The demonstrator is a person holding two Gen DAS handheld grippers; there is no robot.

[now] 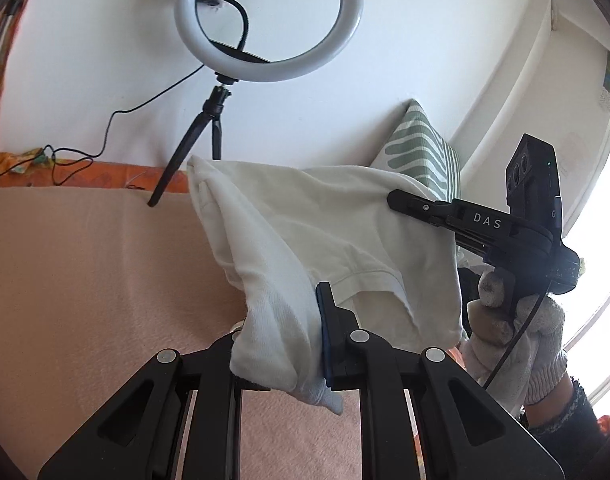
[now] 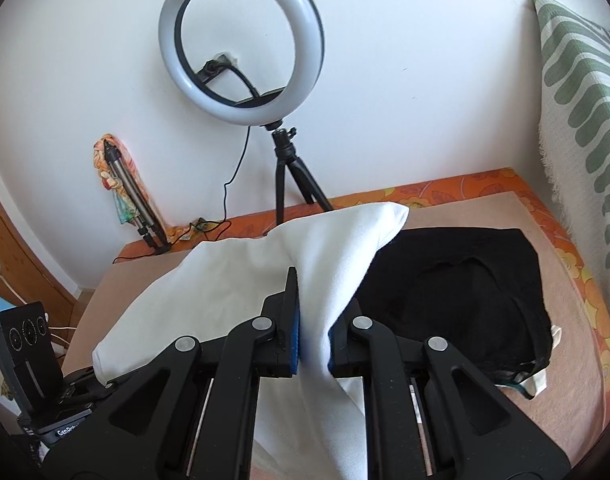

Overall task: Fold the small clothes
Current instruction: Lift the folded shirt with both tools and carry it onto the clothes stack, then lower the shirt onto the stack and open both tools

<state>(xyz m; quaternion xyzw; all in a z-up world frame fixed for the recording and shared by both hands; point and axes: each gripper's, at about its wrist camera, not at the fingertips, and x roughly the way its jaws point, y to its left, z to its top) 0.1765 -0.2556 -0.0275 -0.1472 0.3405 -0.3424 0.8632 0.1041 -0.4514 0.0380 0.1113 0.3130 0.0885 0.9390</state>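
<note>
Small white cotton garment (image 1: 325, 240), knit, hemmed opening visible; held off the bed, stretched between the two grippers. Not resting on the peach blanket-covered bed surface (image 1: 85, 280), as far as either view shows.

Left gripper (image 1: 281, 340): jaws narrow, clamped on a bunched lower corner of the white garment. Blue pad of one finger shows against the cloth; the other finger is mostly hidden behind the fold.

Right gripper (image 2: 313, 340): jaws narrow, pinching a ridge of the same cloth between blue-padded fingers. In the left wrist view it comes in from the right edge, held by a white-gloved hand (image 1: 517, 332), tip on the garment's far upper corner.

Key relation: the garment's long axis runs from one gripper to the other, cloth sagging between them, one hemmed edge hanging free below. Both hands are on it; neither is nearer.

Folded black garment (image 2: 465, 280) lies flat towards the right side of the bed, just beside the white cloth's hanging edge. Open bed surface lies to the left of it.

Judgement: next move is probably lowering the piece flat onto the open bed surface, keeping the held edge taut so the slack does not bunch under.

White ring light on black tripod (image 2: 241, 48) stands at the far edge by the wall; green-striped pillow (image 2: 577, 80) in the right far corner.
</note>
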